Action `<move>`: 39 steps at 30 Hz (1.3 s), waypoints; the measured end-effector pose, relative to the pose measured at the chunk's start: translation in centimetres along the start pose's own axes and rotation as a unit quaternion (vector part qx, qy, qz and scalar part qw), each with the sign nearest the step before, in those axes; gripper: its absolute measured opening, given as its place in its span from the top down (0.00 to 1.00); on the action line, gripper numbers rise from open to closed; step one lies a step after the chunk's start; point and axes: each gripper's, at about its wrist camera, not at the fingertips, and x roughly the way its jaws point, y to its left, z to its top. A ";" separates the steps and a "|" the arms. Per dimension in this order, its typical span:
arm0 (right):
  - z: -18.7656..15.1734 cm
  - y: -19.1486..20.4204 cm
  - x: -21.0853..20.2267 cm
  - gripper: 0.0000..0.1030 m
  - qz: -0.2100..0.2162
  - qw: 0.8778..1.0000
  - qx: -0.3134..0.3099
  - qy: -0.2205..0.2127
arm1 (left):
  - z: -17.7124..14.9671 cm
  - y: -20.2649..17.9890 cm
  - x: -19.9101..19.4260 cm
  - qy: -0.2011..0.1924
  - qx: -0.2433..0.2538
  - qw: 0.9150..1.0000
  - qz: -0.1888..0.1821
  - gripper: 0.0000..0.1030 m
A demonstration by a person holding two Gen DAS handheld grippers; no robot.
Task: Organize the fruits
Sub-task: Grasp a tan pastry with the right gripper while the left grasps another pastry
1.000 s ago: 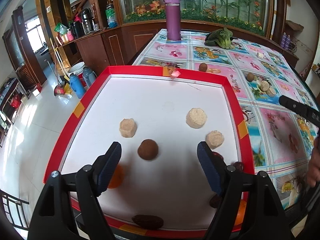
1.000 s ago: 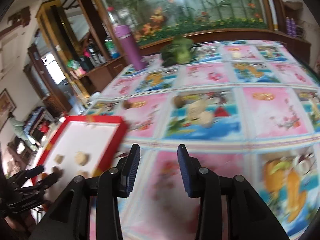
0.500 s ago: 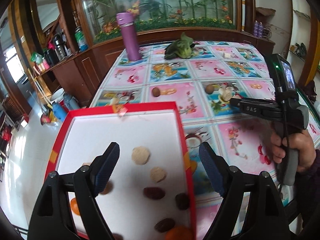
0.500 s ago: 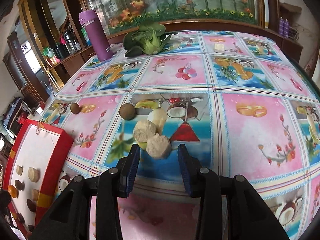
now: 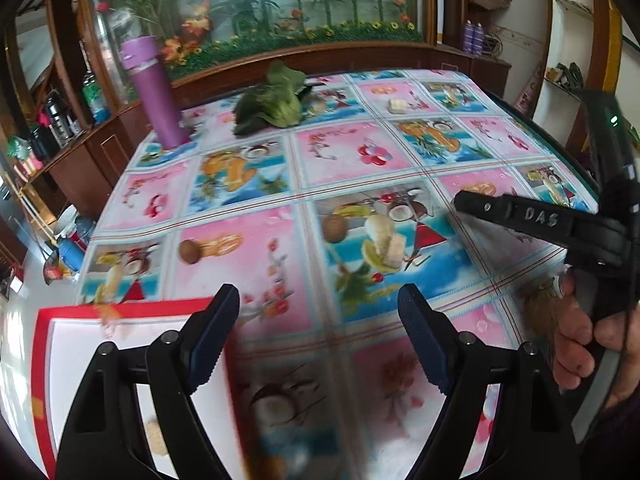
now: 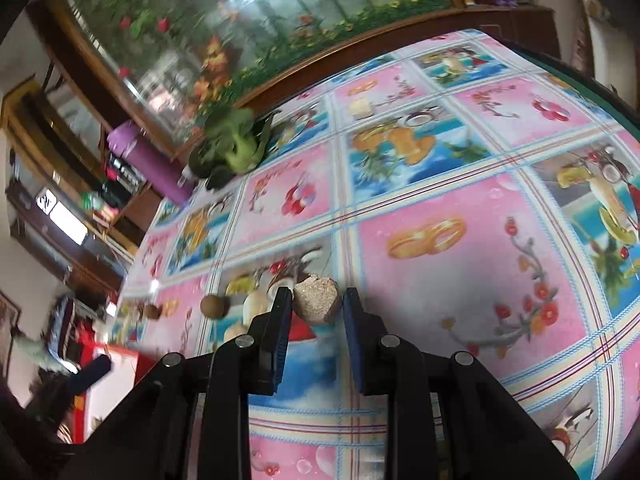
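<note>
The right gripper has its fingers clamped on a tan, crumbly-looking fruit chunk, held clear of the bench above the printed cloth. The chunk looks light, dry and rough-skinned — not slippery, but probably brittle at its broken top edge, so a gentle pinch across its broad flanks, as now, seems the safest hold; squeezing harder could crumble it. On the cloth behind lie two round brown fruits, which look firm and apt to roll, and a couple of pale pieces just beside them. The left gripper hangs with its fingers wide apart and nothing between them, over the corner of the red-rimmed tray — presumably where the fruit belongs. In the left wrist view, the other tool's arm carries raised letters reading "DAS". No brand shows on the purple flask; the cloth's small printed script is too blurred to read.
</note>
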 end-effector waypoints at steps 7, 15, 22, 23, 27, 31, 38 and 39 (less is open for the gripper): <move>0.8 -1.8 -0.3 0.76 0.018 0.998 0.061 0.001 | 1.7 -3.2 3.7 0.032 0.028 0.999 -0.019 0.33; 1.0 -1.7 -0.6 0.76 0.028 0.998 0.064 -0.006 | 2.4 -3.9 6.0 0.058 0.018 0.998 -0.031 0.43; 1.1 -1.8 -0.6 0.76 0.028 0.997 0.065 -0.008 | 2.7 -4.5 6.8 0.068 0.019 0.996 -0.048 0.66; 1.1 -1.8 -0.6 0.76 0.027 0.998 0.064 -0.008 | 2.6 -4.5 7.0 0.070 0.017 0.996 -0.050 0.69; 1.1 -1.8 -0.4 0.76 0.026 0.998 0.061 -0.006 | 2.6 -4.6 7.0 0.071 0.012 0.996 -0.061 0.83; 1.2 -1.7 -0.3 0.76 0.024 0.998 0.055 -0.007 | 2.4 -4.2 6.1 0.064 -0.002 0.996 -0.067 0.83; 1.0 -1.3 -0.2 0.76 0.016 0.999 0.036 -0.012 | 0.6 -2.2 1.0 0.026 -0.037 0.997 -0.067 0.83; 0.9 -1.2 -0.3 0.76 0.015 0.999 0.034 -0.015 | 0.2 -1.9 0.1 0.020 -0.041 0.997 -0.064 0.83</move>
